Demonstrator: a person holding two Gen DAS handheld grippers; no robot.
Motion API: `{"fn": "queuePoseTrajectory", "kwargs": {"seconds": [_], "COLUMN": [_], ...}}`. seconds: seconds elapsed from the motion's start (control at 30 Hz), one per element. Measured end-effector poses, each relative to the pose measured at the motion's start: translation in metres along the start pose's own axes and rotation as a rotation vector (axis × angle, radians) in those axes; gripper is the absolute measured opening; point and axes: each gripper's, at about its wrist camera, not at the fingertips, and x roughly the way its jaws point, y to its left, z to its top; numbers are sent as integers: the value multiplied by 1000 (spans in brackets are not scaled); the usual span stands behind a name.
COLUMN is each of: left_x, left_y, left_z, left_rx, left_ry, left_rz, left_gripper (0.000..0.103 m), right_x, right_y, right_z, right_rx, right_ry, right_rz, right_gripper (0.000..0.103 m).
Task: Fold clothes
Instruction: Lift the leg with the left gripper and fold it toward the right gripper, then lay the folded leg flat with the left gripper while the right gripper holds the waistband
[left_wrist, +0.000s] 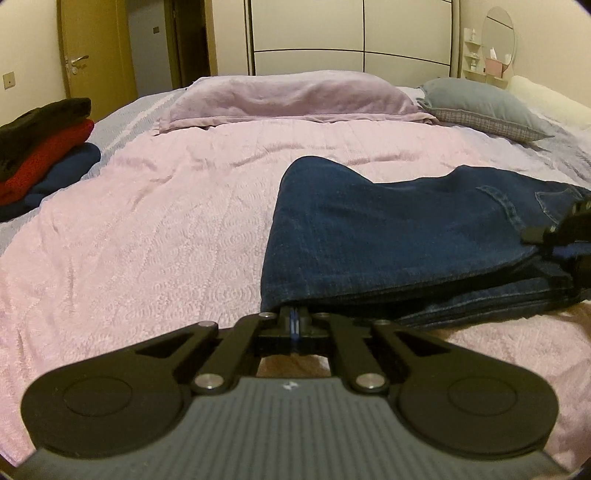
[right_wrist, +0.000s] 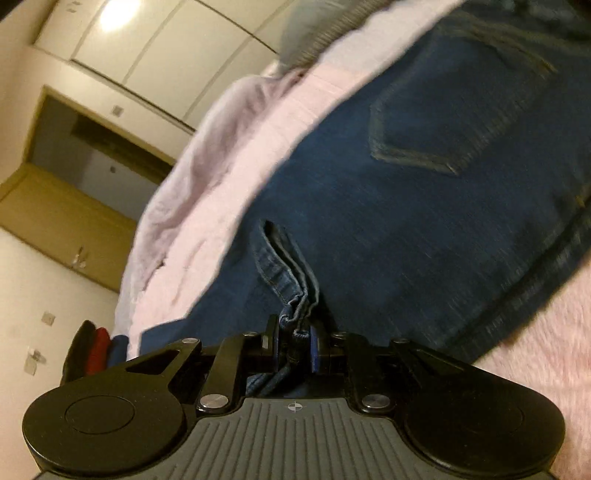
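Dark blue jeans lie folded in layers on the pink bedspread, right of centre in the left wrist view. My left gripper is at the jeans' near left corner. Its jaws are together and the tips are tucked into the denim edge, which hides them. In the right wrist view the jeans fill the frame, with a back pocket showing. My right gripper is shut on a bunched seam of denim. The right gripper also shows at the jeans' right end in the left wrist view.
A stack of folded black, red and navy clothes sits at the bed's left edge. A lilac pillow and a grey pillow lie at the head. Wardrobe doors and a wooden door stand behind.
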Motion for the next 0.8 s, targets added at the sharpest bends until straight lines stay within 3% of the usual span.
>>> {"fn": "queuePoseTrajectory", "kwargs": {"seconds": [0.13,0.3,0.43,0.57,0.6,0.63,0.7,0.8], "left_x": [-1,-1,-1,-12,-17,-23,-34,-35], "left_y": [-1,5,1,17,23,31,48,57], "left_z": [0,1,0,8,11,15,28,53], "left_rx": [27,26,58,89,92,83,54,27], "left_ry": [7,21,27,123,148,161,142,61], "left_rz": [-10,-33,-30,-133,-167,-191,-223,-239], "left_gripper": [3,3,3,8,11,11,11,11], "right_x": [3,-10,-1,-7,-9,-15,-30,-32], "right_y": [-3,15,8,24,29,35,47,73], "right_z": [-7,-11,-18,-8,-4,0,8,15], "right_rx": [-34,-76,-86,-210,-240,-273,-348,-464], "right_ry": [33,-22,15,68,73,54,-31,-118], "right_rz": [-42,-26,-77,-136,-170,-206,-244,-202], "right_gripper": [14,14,14,19,29,35,35,35]}}
